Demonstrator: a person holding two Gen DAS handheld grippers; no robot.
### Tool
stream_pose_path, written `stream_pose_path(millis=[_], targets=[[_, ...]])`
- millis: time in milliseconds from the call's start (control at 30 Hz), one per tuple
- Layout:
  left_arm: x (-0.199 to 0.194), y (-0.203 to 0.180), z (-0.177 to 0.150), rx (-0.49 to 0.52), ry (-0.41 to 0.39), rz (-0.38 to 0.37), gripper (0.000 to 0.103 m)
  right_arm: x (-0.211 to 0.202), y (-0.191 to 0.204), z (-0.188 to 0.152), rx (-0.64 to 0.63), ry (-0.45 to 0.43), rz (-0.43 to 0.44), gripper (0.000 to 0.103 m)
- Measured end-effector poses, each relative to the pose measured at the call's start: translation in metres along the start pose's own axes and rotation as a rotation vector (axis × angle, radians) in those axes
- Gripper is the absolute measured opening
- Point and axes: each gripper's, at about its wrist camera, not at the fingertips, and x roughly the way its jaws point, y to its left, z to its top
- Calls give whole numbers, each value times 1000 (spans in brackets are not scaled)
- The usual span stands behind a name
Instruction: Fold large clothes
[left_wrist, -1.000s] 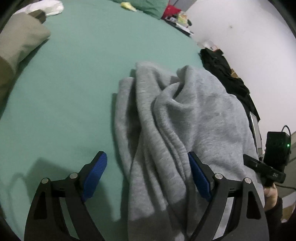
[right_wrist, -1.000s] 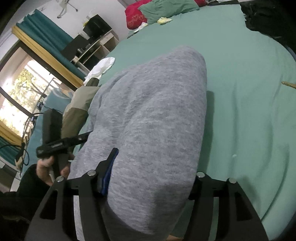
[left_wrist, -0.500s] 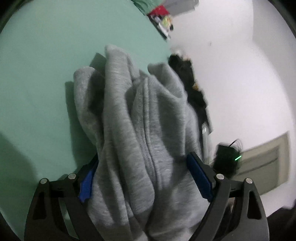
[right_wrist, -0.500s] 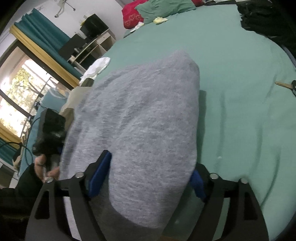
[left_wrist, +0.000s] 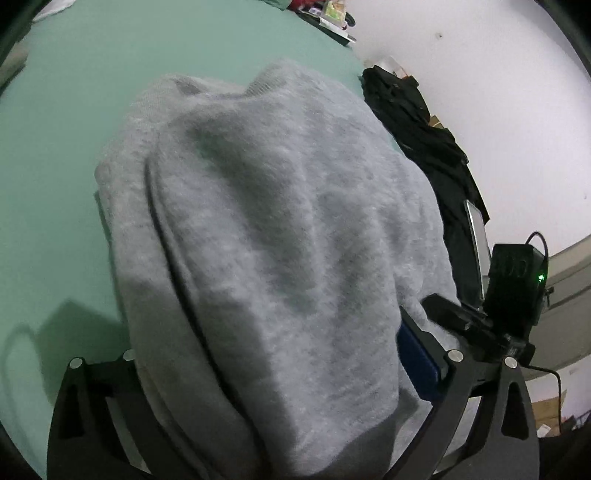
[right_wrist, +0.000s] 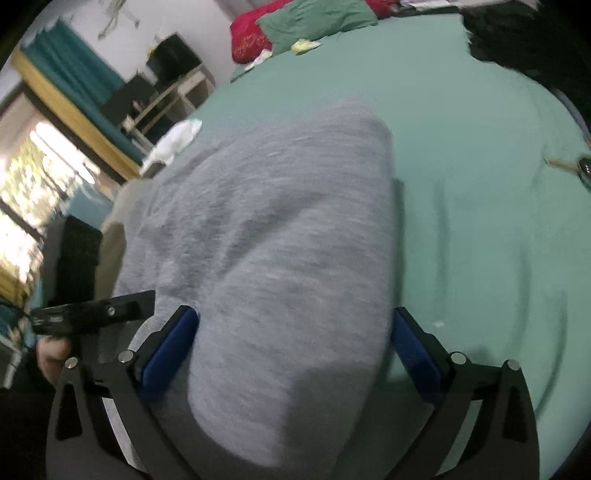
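**Item: grey fleece sweatshirt, folded bundle, on green bed sheet**

Right gripper (right_wrist: 291, 363): jaws spread wide, having just been opening; we see the blue pads (right_wrist: 168, 354) standing either side of the thick grey fleece sweatshirt (right_wrist: 266, 258) with cloth lying between them, not visibly pinched. We judge this side released.

Left gripper (left_wrist: 280, 365): fabric heaps over and between its black fingers; one blue pad (left_wrist: 417, 354) shows at 3 o'clock, the other is buried. We cannot tell whether it grips or merely sits under the cloth.

Location: the sweatshirt lies bunched in layers on the flat mint-green bed sheet (right_wrist: 480, 184), running from 6 o'clock toward 12 in both wrist views. A heap of black clothing (left_wrist: 417, 125) sits at 2 o'clock in the left view, apart from it.

Handling, our judgement: soft, limp, bulky, moderately heavy for cloth; not fragile; fleece surface grips pads well. Layers slide and sag when lifted. Best held at a doubled edge or ribbed hem (left_wrist: 266, 83), both sides together.
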Motion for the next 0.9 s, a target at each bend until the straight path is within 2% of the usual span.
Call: stream_pose_path(millis=[167,233,300,367,467,533,600,700,900], targets=[[-11,-16,5,92,-46,96,86,1,-9,2,23,-37,61,101],[-8,-15,6,93,-51,86,83,3,-11,4,44,-55,90,101],[-6,-5,2,53,-51,43,80,12,-11,5,71,-55,116,101],[-6,-1,-2,57,-64,46,77,24,-7,2,75,-36,128,101],[-8,-6,-5,87,-68,67,69,23,-4,1,79,-57,168,100],[-5,-12,-2,97,-80,77,63,23,-2,-1,81,-62,179,95],[-10,-14,-6,108,-105,100,54,23,-1,-2,94,-72,178,83],[-15,-21,-9,117,-136,135,46,19,-5,-6,127,-88,205,70],[-22,-31,-9,135,-144,192,41,8,2,-11,103,-103,195,60]])
